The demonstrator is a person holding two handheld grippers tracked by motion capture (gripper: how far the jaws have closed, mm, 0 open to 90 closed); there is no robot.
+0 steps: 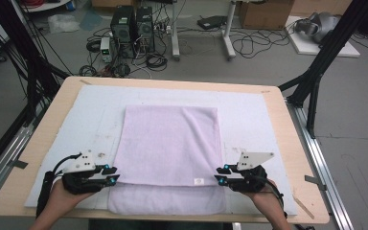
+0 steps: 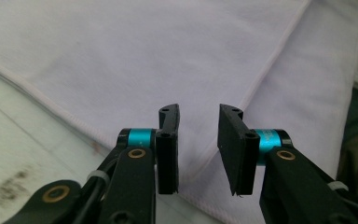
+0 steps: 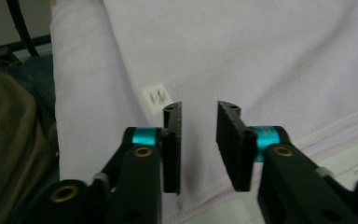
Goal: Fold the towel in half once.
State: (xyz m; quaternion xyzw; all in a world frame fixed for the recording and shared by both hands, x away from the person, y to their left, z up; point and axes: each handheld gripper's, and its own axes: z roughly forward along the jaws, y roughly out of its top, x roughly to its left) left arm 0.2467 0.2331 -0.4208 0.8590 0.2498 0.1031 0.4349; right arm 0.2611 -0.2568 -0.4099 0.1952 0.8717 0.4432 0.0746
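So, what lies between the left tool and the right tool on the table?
In the high view, the folded lilac towel spans the stretch between left tool and right tool.

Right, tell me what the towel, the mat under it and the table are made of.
Towel: soft woven cloth, pale lilac, matte; stitched hem and sewn label show. Mat: looks like white felt or foam, matte, with a dark stain; cannot tell which. Table: light wood-look board, smooth; solid or laminate is unclear.
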